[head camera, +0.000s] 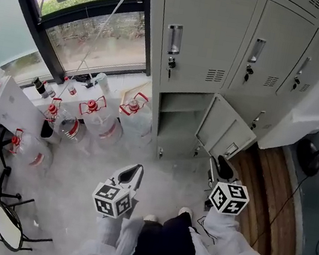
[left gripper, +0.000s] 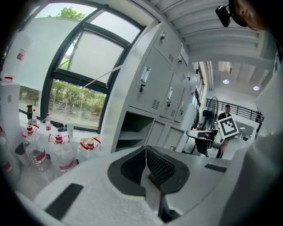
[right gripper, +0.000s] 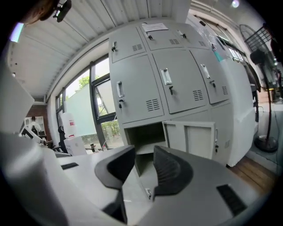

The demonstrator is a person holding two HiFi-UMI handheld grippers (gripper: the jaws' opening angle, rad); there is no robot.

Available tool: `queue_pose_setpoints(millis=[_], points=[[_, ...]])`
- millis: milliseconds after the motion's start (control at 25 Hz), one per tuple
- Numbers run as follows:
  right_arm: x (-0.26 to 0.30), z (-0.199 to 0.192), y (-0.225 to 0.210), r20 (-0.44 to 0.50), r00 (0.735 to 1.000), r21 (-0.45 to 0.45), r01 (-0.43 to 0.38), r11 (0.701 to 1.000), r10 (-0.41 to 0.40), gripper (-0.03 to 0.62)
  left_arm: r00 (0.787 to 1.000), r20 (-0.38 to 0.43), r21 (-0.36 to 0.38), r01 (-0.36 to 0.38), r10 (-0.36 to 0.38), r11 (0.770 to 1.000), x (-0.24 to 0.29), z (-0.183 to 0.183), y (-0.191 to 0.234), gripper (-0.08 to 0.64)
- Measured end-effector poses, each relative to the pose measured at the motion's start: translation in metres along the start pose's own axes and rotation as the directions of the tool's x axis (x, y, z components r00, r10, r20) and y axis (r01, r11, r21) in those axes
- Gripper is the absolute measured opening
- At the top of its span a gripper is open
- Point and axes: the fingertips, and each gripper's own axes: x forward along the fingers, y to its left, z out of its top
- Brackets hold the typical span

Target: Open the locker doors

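While one lower door [head camera: 225, 128] already hangs open on its bare compartment, we have the upper doors [head camera: 203, 34] left to open: grey steel, shut, keys under the handles, straight ahead beside the window [head camera: 94, 45]. Our left gripper [head camera: 132, 174] is clenched on nothing; our right gripper [head camera: 223, 166] gapes, empty.
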Motion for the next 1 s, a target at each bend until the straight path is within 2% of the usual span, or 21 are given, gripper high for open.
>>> queue_pose_setpoints(millis=[360,640,800,1000], points=[[0.019,0.048,0.074,0.102,0.991,-0.065,-0.083,0.994,0.089,0.112,0.997,0.073,0.047,-0.003,0.000,0.999,-0.029,0.029,0.023,0.011],[0.054,0.092,0.100,0.157,0.973,-0.064,-0.161,0.985,0.169,0.112,0.993,0.118,0.067,-0.033,0.025,0.997,-0.007,0.058,0.036,0.011],[0.081,0.127,0.113,0.189,0.956,-0.081,-0.212,0.974,0.224,0.112,0.988,0.148,0.095,-0.060,0.046,0.994,0.004,0.088,0.046,0.011],[0.118,0.175,0.134,0.235,0.922,-0.101,-0.291,0.951,0.307,0.112,0.977,0.197,0.113,-0.107,0.083,0.988,0.017,0.129,0.065,0.011]])
